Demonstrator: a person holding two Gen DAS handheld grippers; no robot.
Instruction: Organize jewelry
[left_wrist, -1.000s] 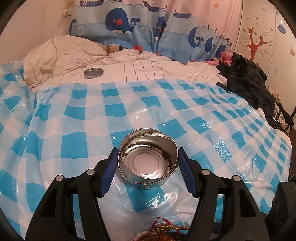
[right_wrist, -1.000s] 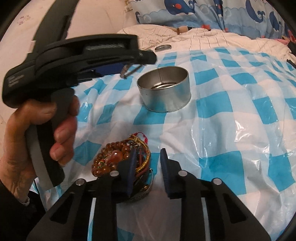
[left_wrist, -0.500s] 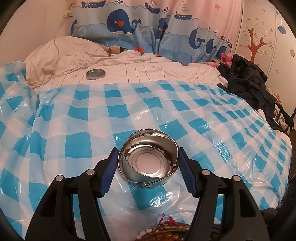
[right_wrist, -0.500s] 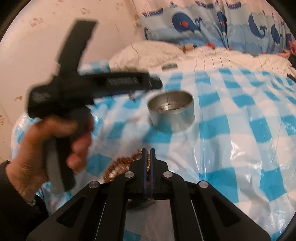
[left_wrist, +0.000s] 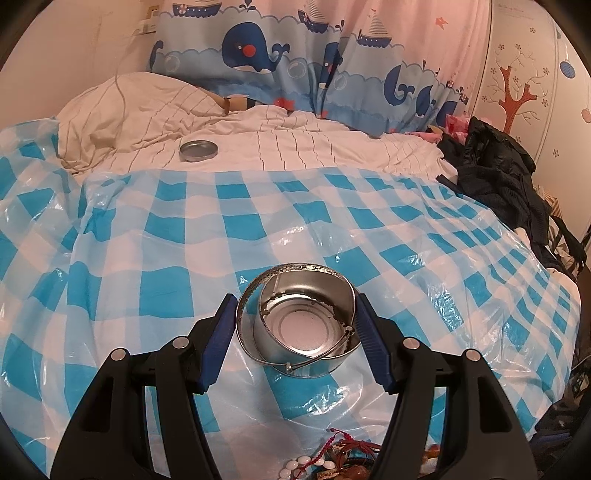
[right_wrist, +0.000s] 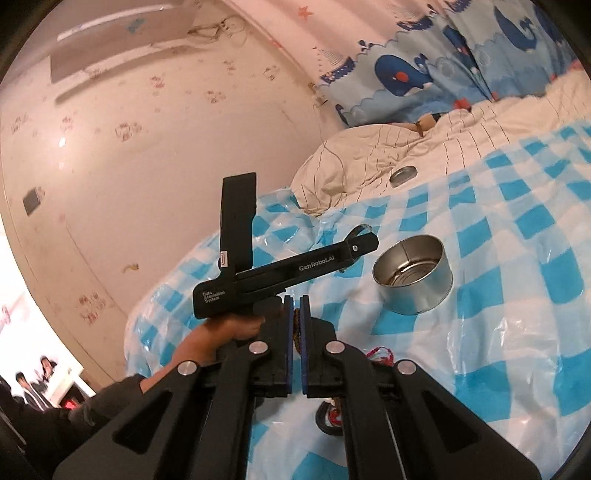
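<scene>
Left gripper (left_wrist: 295, 299): spread wide, blue pads (left_wrist: 218, 339) pressed against opposite sides of a thin silver bangle (left_wrist: 288, 366); held out over the bed in the person's left hand (right_wrist: 221, 332).

Bangle: spans the full gap between the left fingers, its small clasp on the side nearest the camera; only a curved edge shows at the fingertips in the right wrist view.

Tin (right_wrist: 413, 275): round, open and bare inside; stands upright on the checked plastic sheet (left_wrist: 162, 229), beyond the left fingertips and framed through the bangle; off to the right of the left gripper's tip, apart from it.

Right gripper (right_wrist: 295, 306): fingers drawn almost together, pinching a tangled jewelry bundle (right_wrist: 295, 330).

Jewelry bundle: brown and gold links caught between the right pads; red cord and a dark loop trail out beneath the fingers. White beads, red cord and amber beads also peek in below and behind the left fingers; whether that is the same bundle is unclear.

Lid (left_wrist: 198, 150): lies flat on the white quilt (left_wrist: 314, 144), far ahead of the left fingertips and to their left.

Backdrop: whale-print curtain (left_wrist: 251, 48) behind the bed; dark clothing (left_wrist: 495, 166) heaped well off to the right of the left fingers.
</scene>
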